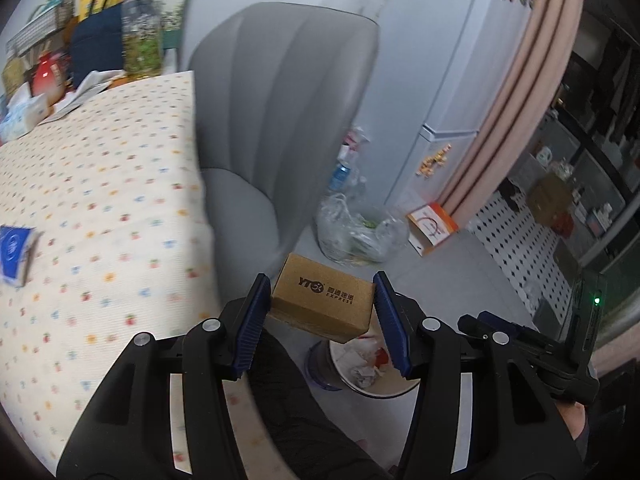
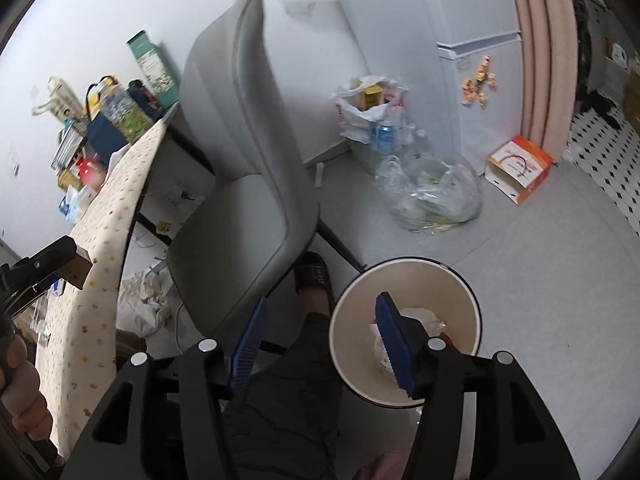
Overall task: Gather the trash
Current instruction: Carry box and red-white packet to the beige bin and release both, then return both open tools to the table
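Left wrist view: the left gripper point(image 1: 320, 316) is gripping a small carton point(image 1: 323, 301) by its short ends, just above the bin point(image 1: 384, 394). It is looking light and stiff. The right gripper point(image 2: 320, 344) is hanging unclenched, empty, over the bin point(image 2: 352, 320).

Both grippers, left point(image 1: 318, 320) and right point(image 2: 320, 344), are matte black plastic with silver round screws and ribbed blue fingers point(image 1: 252, 328). Bare skin shows on one hand point(image 2: 22, 392).

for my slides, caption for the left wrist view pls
Left tongs grip a cardboard box above the trash bin.
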The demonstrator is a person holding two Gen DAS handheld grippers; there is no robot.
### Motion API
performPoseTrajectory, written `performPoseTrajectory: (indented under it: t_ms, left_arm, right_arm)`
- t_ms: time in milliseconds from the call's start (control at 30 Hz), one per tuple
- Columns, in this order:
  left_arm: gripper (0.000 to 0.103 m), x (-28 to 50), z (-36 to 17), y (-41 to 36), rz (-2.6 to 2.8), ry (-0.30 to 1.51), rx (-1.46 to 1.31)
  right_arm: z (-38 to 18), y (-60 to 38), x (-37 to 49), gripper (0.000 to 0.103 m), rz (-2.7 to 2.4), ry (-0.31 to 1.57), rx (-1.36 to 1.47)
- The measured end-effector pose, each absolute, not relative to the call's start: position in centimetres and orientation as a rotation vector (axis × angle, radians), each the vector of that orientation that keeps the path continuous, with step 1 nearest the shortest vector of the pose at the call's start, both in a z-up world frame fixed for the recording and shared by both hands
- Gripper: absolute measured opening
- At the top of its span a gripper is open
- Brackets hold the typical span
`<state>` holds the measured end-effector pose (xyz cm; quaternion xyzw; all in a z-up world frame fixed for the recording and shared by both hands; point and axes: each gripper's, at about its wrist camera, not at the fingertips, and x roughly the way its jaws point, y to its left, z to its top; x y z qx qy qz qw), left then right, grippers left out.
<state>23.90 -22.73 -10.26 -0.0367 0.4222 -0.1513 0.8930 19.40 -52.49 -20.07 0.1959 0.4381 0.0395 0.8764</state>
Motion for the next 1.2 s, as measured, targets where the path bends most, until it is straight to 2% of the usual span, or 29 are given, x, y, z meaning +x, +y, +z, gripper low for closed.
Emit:
performPoseTrajectory:
  t_ms: [600,633,700,800,1033,1200]
  left_arm:
    - [0.054,25.2,-12.6,-35.0,-0.510,0.967,0.015]
    - [0.055,25.2,-12.7,-35.7,-0.528,0.971,0.019]
    - [0.076,25.2,-12.6,-36.3,-0.558,0.975,0.022]
    - [0.091,24.9,-11.9,-36.1,-0.545,0.936,0.034]
    - [0.093,25.3,-10.9,-32.7,-0.471,0.932,-0.024]
    - [0.094,24.9,-10.3,-30.0,-0.426,0.916,-0.048]
  right_arm:
    - [-19.8,-61.2,15.8,0.062,-0.067,0.862,0.500]
    - [-19.7,-61.6,15.5,0.062,-0.078,0.858,0.506]
    - [-19.7,-62.3,15.2,0.063,-0.088,0.854,0.516]
    - [-19.8,-62.4,15.0,0.064,-0.090,0.854,0.516]
    - [-19.8,-60.5,15.7,0.065,-0.050,0.863,0.502]
    - [-19.0,-58.6,16.0,0.069,-0.016,0.858,0.473]
